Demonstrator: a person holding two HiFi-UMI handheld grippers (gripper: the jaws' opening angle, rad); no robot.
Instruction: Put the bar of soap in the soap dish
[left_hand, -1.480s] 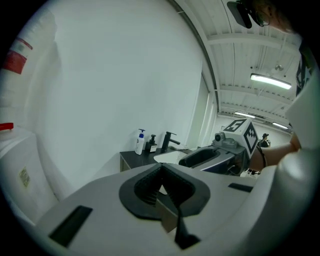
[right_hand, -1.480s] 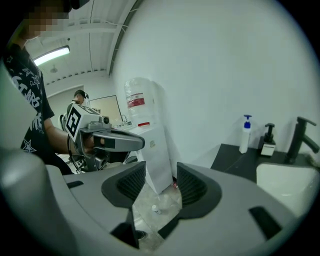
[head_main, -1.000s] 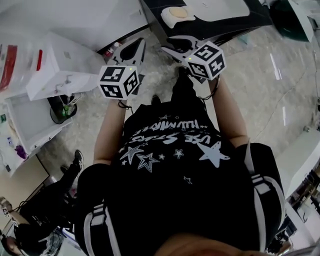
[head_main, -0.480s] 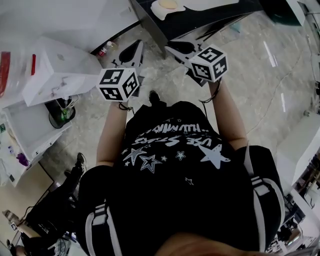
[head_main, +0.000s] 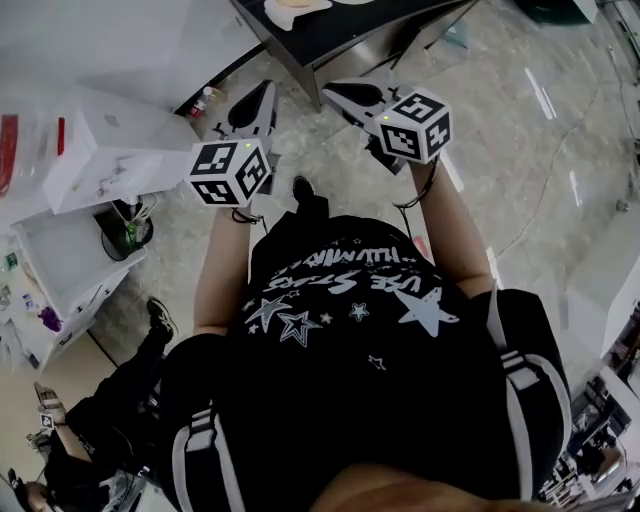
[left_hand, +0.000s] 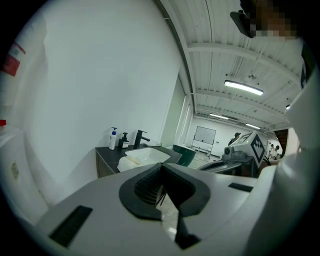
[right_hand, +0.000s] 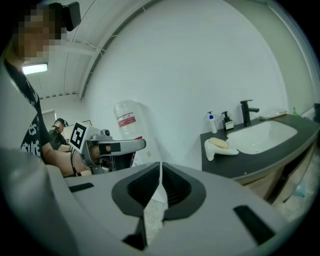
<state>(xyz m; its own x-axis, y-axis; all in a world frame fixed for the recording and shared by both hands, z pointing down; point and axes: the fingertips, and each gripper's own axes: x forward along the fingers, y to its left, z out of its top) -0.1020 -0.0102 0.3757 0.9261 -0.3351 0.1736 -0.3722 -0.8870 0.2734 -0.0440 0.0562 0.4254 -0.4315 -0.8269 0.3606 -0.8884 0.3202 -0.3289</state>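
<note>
The pale bar of soap (right_hand: 218, 143) lies in the white soap dish (right_hand: 223, 151) at the near left end of the dark counter (right_hand: 260, 160), beside the sink (right_hand: 262, 134). In the head view the soap dish (head_main: 292, 10) shows at the top edge. Both grippers hang over the floor, well short of the counter. My left gripper (head_main: 268, 86) is shut and empty. The jaws of my right gripper (head_main: 327, 92) are closing, tips nearly touching, with nothing between them.
A black tap (right_hand: 247, 113) and two pump bottles (right_hand: 213, 123) stand behind the sink. White boxes and shelving (head_main: 100, 150) stand to the left of the floor. A second person's legs (head_main: 120, 400) are at lower left.
Both grippers have drawn back from the counter, which has slid up toward the top edge of the head view. The right jaws went from open to nearly shut. The soap stays in the dish.
</note>
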